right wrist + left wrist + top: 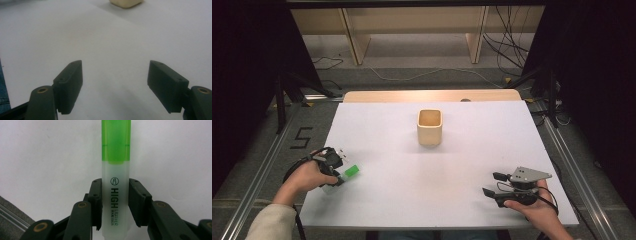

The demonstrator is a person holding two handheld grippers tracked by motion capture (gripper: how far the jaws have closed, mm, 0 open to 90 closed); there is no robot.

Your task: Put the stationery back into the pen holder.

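The left gripper (115,202) pinches a highlighter (115,182) near the left front edge of the table (412,195); its black pads press on both sides of the pen's milky plastic body, which has black letters; the cap is see-through bright green and points away from the jaws. The right gripper (115,85) sits near the right front edge with its jaws spread wide and nothing between them; a grey three-cornered plate (529,174) rides on top of it. The table top is flat, white and smooth; a cream cup (429,127) with rounded corners stands in the middle, farther back, well apart from both grippers. Behind the table are light wooden shelves (412,25), a grey floor and loose cables (507,50).
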